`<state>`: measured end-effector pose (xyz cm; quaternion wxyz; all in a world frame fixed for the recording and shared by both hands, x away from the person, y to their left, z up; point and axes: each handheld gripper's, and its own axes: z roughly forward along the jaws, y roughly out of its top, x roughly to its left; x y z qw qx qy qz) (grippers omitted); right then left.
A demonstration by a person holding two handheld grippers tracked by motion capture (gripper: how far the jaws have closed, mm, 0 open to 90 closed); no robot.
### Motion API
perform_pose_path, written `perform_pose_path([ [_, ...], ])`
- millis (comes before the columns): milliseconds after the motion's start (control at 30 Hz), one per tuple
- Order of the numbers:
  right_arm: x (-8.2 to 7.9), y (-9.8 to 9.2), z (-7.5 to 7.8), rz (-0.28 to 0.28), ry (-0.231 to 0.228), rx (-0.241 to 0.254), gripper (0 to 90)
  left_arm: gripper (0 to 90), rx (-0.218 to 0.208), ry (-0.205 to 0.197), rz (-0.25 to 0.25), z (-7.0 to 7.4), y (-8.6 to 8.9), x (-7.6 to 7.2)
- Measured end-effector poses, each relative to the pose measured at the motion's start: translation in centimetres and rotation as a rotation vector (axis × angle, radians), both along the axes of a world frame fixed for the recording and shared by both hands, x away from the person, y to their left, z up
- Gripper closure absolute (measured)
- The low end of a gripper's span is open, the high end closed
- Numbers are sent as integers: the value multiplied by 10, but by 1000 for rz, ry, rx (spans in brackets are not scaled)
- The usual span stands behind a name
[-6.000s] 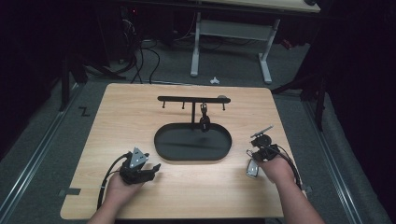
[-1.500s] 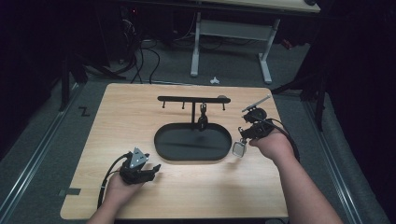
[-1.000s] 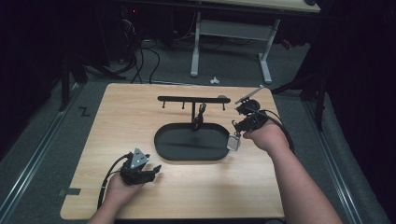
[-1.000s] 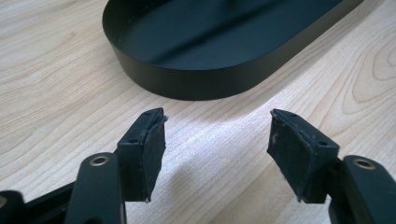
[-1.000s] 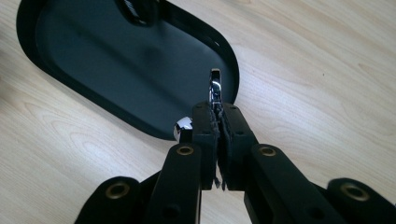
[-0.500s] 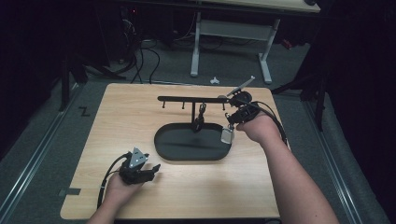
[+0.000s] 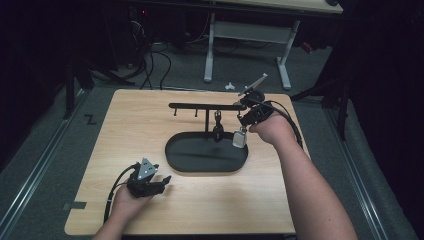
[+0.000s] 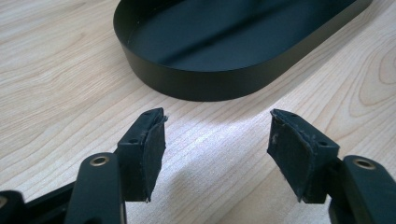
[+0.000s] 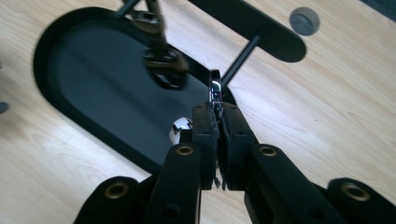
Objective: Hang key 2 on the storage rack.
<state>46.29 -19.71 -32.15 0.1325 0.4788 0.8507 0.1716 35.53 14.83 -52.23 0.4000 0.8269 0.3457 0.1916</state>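
A black rack bar (image 7: 200, 106) with small hooks stands over a black oval tray (image 7: 172, 159). A dark keychain (image 7: 218, 131) hangs from one hook, also seen in the right gripper view (image 9: 161, 60). My right gripper (image 7: 243, 120) is held at the bar's right end, shut on the chrome ring (image 9: 215, 86) of a second keychain, whose silver tag (image 7: 239, 139) dangles below over the tray's right end. The ring pokes out above the closed jaws (image 9: 217, 114), close to a rack peg (image 9: 240, 58). My left gripper (image 7: 162, 181) rests on the table at the front left, open and empty (image 8: 217, 149).
The wooden table (image 7: 140, 125) carries the tray and rack in its middle. The tray's wall (image 8: 210, 84) lies just ahead of the left jaws. Beyond the table's far edge stand desk legs (image 7: 210, 50) and cables (image 7: 150, 55) on the dark floor.
My right hand has carried the keychain from the table's right side up and left to the rack's right end. The left hand has stayed put.
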Motion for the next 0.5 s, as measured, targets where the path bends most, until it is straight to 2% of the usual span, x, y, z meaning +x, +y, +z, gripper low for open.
perform_pose_path([
  [200, 5, -4, -5, -3, 2, 14, 848, 369, -1, 2, 1, 0, 1, 0],
  [333, 7, -7, -9, -16, -11, -6, 822, 369, 0, 3, -1, 0, 1, 0],
  [500, 8, -6, -15, -19, -18, -17, 839, 369, 5, 9, -4, 0, 0, 0],
])
